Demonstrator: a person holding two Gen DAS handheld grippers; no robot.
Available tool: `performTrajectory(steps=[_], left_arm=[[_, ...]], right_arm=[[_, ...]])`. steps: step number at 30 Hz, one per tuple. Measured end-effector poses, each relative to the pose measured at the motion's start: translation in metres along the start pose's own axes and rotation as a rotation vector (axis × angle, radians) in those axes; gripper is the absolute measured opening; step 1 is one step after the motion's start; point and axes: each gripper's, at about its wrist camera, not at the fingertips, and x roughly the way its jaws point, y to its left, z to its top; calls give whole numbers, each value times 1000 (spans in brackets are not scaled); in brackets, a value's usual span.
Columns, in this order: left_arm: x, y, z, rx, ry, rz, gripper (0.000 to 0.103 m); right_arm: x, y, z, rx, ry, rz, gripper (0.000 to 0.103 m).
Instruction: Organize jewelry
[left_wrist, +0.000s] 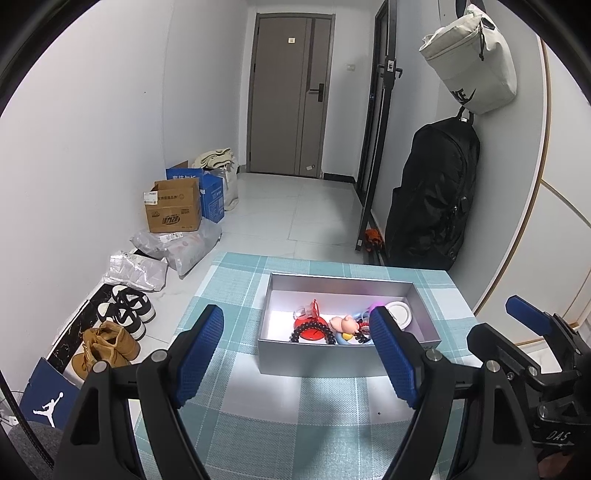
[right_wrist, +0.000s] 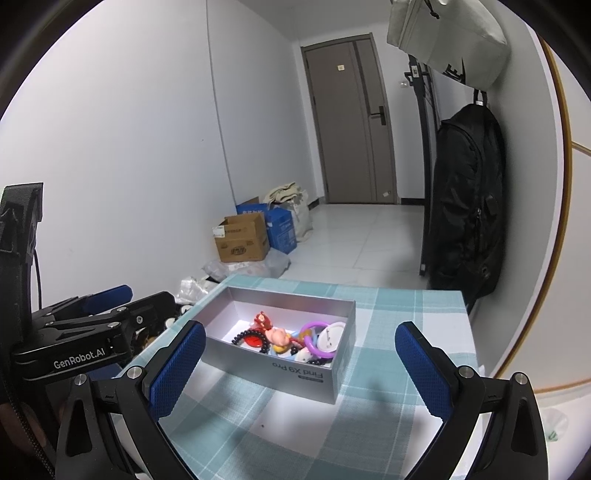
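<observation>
A silver box (left_wrist: 343, 360) (right_wrist: 273, 373) stands on the table with the teal plaid cloth (left_wrist: 295, 424) (right_wrist: 369, 424). Inside lie a dark bead bracelet (left_wrist: 314, 330) (right_wrist: 249, 338), a red disc (left_wrist: 312, 328), a pink figurine (left_wrist: 345, 324) (right_wrist: 277, 336), a purple ring (right_wrist: 314, 339) and a white round badge (left_wrist: 400, 314) (right_wrist: 334, 339). My left gripper (left_wrist: 301, 358) hovers open just in front of the box, nothing between its blue pads. My right gripper (right_wrist: 301, 373) is open too, framing the box from the near side, holding nothing. Each gripper shows at the edge of the other's view.
Cardboard and blue boxes (left_wrist: 173, 206) (right_wrist: 242, 240), plastic bags (left_wrist: 177, 245) and shoes (left_wrist: 122, 314) sit on the floor to the left. A black backpack (left_wrist: 432, 192) (right_wrist: 467, 199) and a white bag (left_wrist: 472, 59) hang on the right wall. A closed door (left_wrist: 290, 96) is at the far end.
</observation>
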Motion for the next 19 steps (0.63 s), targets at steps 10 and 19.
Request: performTrajectory(steps=[10, 19], left_arm=[[2, -1, -1, 7, 7, -13, 78], [4, -1, -3, 5, 12, -23, 78]], right_arm=[[0, 1, 0, -4, 0, -1, 103], [1, 0, -1, -7, 6, -2, 103]])
